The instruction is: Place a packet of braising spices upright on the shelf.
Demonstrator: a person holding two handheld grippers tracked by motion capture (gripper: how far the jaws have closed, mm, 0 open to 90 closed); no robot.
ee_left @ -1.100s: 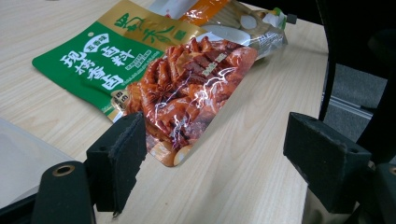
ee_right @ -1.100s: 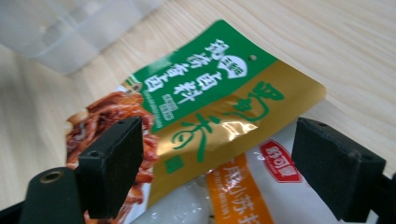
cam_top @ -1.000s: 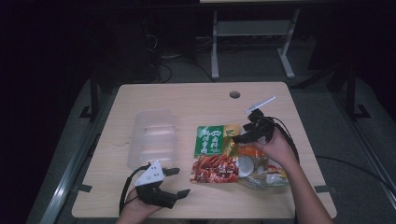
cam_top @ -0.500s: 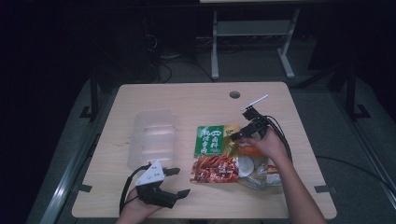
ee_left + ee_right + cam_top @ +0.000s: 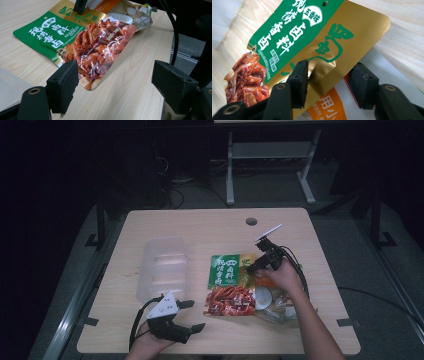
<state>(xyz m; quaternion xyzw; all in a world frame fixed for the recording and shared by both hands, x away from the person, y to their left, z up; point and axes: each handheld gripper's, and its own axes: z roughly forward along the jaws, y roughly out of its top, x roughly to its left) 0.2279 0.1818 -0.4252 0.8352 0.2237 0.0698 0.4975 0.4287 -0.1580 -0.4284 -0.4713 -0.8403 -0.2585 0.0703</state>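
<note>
Green-and-gold packet (image 5: 231,272): lies flat on the table (image 5: 200,227), right of centre in the high view; green panel with white characters, gold corner, a clear lower part showing red-brown food; in the right gripper view its gold corner (image 5: 352,40) sits between the two black jaws
Right tool (image 5: 253,266): held in the person's right hand (image 5: 280,275) at the packet's right edge, pointing down and to the left in the high view; jaws about half open and just been closing, one pad touching the gold corner while the other stands clear of it, so no grip on the packet yet
Second packet (image 5: 272,302): white and orange, partly under the green-and-gold packet and under the right hand; its orange print shows below the gold corner in the right gripper view (image 5: 329,105)
Left tool (image 5: 192,316): held in the left hand (image 5: 145,345) at the near edge of the table, resting low, jaws spread wide with nothing between them; in the left gripper view the pads (image 5: 66,82) frame bare wood, with the red end of the green-and-gold packet (image 5: 100,45) just beyond them
Clear plastic box (image 5: 162,267): on the table left of the packets, apart from them, just beyond the left tool
Table: pale wood, with a round hole (image 5: 251,221) near the far edge
</note>
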